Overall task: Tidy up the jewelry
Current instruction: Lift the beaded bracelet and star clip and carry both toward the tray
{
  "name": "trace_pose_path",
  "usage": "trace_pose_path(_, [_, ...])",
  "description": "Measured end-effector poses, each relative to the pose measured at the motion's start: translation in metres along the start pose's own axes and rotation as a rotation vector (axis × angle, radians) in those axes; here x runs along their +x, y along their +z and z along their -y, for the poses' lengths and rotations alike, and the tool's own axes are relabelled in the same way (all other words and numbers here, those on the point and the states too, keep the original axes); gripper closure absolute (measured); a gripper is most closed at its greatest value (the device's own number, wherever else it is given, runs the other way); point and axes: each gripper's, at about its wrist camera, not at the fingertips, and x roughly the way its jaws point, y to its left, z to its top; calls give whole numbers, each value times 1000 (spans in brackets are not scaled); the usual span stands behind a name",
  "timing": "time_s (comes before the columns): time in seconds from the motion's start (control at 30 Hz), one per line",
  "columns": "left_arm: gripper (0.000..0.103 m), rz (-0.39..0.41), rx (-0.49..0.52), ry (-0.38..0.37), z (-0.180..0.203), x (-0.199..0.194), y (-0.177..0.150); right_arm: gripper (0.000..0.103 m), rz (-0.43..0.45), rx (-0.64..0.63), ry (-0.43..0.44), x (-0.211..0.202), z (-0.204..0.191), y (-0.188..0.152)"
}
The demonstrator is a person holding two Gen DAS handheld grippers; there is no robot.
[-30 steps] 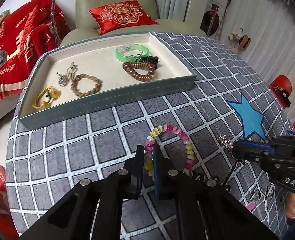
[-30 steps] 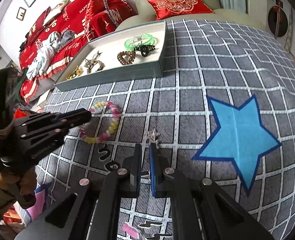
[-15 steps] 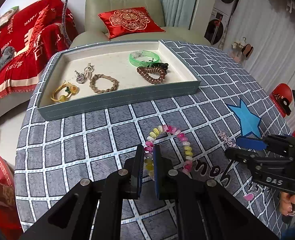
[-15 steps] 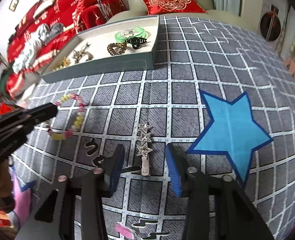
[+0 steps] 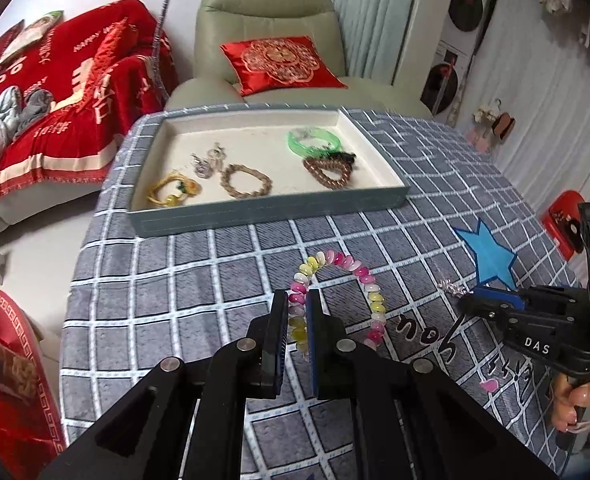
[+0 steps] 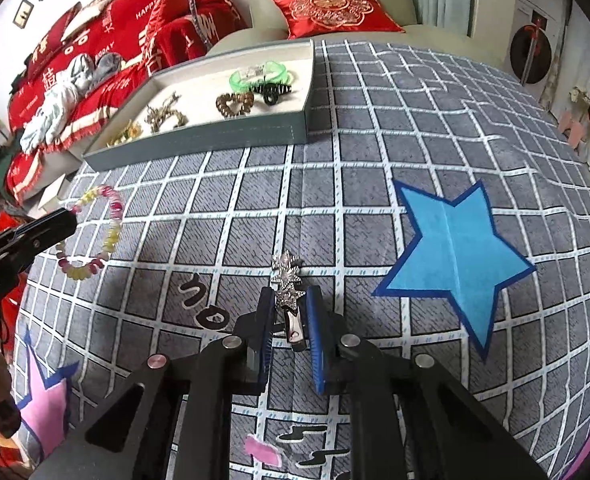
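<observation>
My left gripper [image 5: 296, 298] is shut on a pink and yellow bead bracelet [image 5: 369, 288], which hangs from it over the grey checked cloth. The bracelet also shows in the right wrist view [image 6: 113, 216], with the left gripper [image 6: 61, 216] at its near side. My right gripper [image 6: 289, 300] stands with its jaws narrowly apart around a silver star hair clip [image 6: 286, 276] that lies on the cloth; contact is unclear. The clip shows in the left wrist view [image 5: 451, 288] by the right gripper [image 5: 471, 300]. A grey-blue tray [image 5: 271, 208] holds several jewelry pieces.
In the tray lie a green bangle [image 5: 313, 142], a brown coil band [image 5: 329, 172], a wooden bead bracelet [image 5: 247, 180], a yellow piece [image 5: 173, 192] and a silver piece [image 5: 209, 162]. A blue star patch [image 6: 451, 248] marks the cloth. A sofa with a red cushion [image 5: 281, 62] stands behind.
My right gripper opened, then closed in around the star clip. My left gripper has lifted and pulled back with the bracelet still in it.
</observation>
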Motion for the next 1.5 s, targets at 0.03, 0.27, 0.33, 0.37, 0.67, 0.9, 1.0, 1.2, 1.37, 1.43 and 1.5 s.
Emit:
trace_pose_path(0.03, [78, 8, -11, 2, -3, -4, 0, 86, 10, 3, 3, -3, -1, 1])
trace_pose_path(0.27, [78, 41, -49, 28, -18, -22, 2, 86, 45, 8, 38, -13, -18, 12])
trace_pose_path(0.33, [78, 47, -47, 39, -20, -27, 2, 86, 51, 3, 43, -13, -23, 15])
trace_pose_path(0.37, [78, 51, -45, 45, -21, -29, 2, 86, 55, 2, 47, -12, -25, 18])
trace_pose_path(0.67, [78, 82, -40, 69, -28, -49, 12, 86, 96, 23, 85, -14, -42, 48])
trace_pose_path(0.9, [78, 97, -44, 63, -31, -55, 17, 86, 104, 14, 112, -12, -54, 61])
trace_pose_path(1.0, [78, 92, -49, 60, -32, -53, 18, 86, 106, 8, 122, -12, -56, 63])
trace_pose_path(1.2, [78, 92, -56, 59, -34, -53, 20, 86, 118, 6, 135, -13, -57, 71])
trace_pose_path(1.37, [78, 97, -66, 63, -37, -54, 27, 86, 134, 3, 144, -14, -57, 78])
trace_pose_path(1.43, [78, 102, -71, 68, -40, -54, 31, 86, 138, 3, 146, -14, -57, 81])
trace_pose_path(1.5, [78, 104, -79, 67, -43, -53, 34, 86, 140, 5, 150, -14, -56, 82])
